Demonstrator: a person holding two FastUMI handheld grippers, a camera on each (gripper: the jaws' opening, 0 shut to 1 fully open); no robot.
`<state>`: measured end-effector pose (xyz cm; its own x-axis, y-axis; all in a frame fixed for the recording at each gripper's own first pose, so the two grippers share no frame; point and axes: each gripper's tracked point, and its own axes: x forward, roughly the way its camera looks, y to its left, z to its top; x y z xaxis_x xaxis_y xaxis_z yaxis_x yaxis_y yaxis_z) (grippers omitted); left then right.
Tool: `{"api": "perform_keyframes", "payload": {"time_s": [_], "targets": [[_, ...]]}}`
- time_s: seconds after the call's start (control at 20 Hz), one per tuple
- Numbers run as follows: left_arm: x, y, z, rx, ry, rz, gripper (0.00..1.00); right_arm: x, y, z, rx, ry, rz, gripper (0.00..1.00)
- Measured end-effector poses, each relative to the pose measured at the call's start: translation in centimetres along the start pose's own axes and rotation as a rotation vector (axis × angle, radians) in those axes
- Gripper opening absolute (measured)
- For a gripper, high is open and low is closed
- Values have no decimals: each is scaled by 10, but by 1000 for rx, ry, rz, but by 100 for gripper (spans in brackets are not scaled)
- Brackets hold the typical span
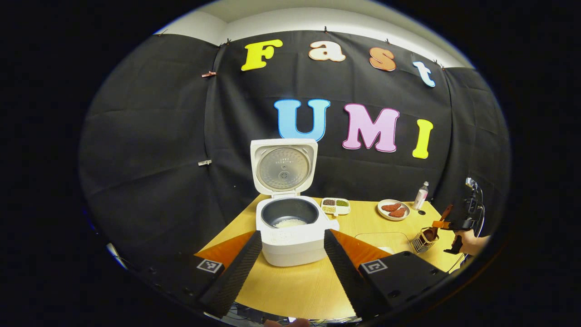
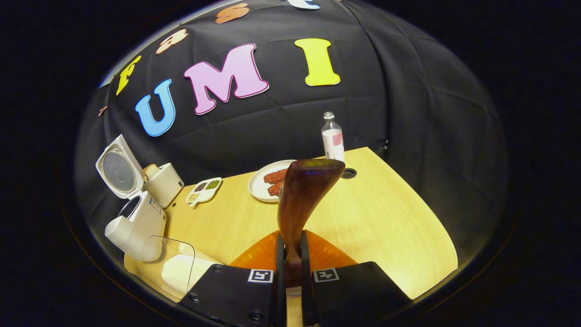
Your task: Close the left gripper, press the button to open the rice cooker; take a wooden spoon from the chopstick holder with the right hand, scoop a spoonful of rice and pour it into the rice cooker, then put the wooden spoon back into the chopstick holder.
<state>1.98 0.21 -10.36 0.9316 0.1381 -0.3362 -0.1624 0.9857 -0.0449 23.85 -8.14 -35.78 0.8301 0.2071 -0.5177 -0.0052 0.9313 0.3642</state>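
The white rice cooker [image 1: 290, 236] stands open on the wooden table, its lid [image 1: 283, 165] upright and a little rice in the dark inner pot [image 1: 290, 215]. My left gripper [image 1: 292, 234] is open just in front of it, one finger at each side of the cooker's front, touching nothing. At the far right a hand holds my right gripper [image 1: 456, 225], shut on the wooden spoon [image 1: 444, 214], whose lower end sits in the wire chopstick holder [image 1: 421, 243]. In the right gripper view my right gripper [image 2: 290, 247] clamps the spoon's handle [image 2: 302, 195], which rises straight ahead.
A glass container of rice [image 2: 177, 268] lies between the cooker [image 2: 136, 222] and the holder. Behind are a toaster [image 2: 164, 182], a divided dish of grains [image 2: 204, 190], a plate of meat [image 2: 261, 186] and a bottle [image 2: 332, 138]. A round hole [image 2: 348, 173] marks the table.
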Motion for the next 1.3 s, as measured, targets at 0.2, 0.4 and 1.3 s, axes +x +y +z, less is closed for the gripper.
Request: {"api": "perform_keyframes", "payload": {"time_s": [0.2,0.4,1.3], "targets": [[1,-1,1,15,-1,1,95,1,-3,7,10,-21,-2,20],[1,-5,3,17,-5,-7,95,0,-14,9,50,-20,-34,28],[47,10,123,15,-257,-95,95,-147,-16,29,16,-145,-156,99]]}}
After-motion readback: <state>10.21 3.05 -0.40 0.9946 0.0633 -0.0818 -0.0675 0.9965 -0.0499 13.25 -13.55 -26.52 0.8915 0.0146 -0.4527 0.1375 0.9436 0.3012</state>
